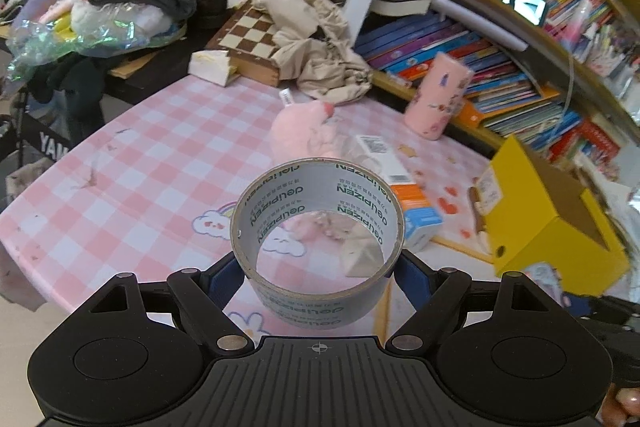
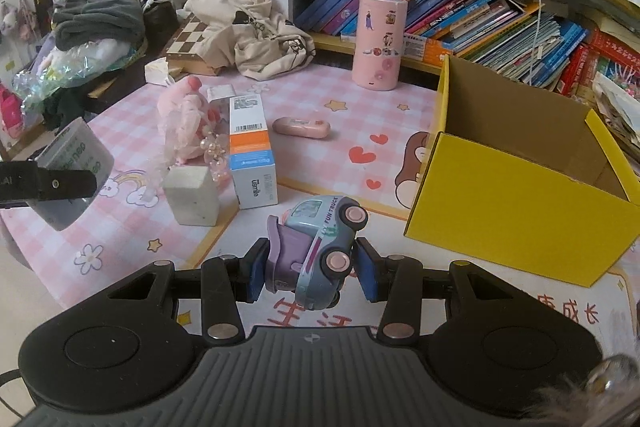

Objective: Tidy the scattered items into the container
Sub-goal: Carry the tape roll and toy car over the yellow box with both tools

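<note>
Two claws, both full: my left gripper (image 1: 318, 271) pinches a grey tape roll (image 1: 318, 227) printed "deli PIZEN", lifted above the pink checked table (image 1: 160, 155). My right gripper (image 2: 312, 267) clamps a "FUN TRUCK" toy van (image 2: 320, 247), tipped sideways, seemingly off the mat, near the open yellow box (image 2: 520, 203). A "usmile" carton (image 2: 252, 151) lies flat.

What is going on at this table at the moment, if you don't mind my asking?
A person is tidying with a handheld gripper in each hand. The left gripper holds a grey tape roll above the table; the right gripper grips a toy truck. The yellow box looks empty, while a toothpaste carton, pink plush and white block lie on the pink tablecloth.
</note>
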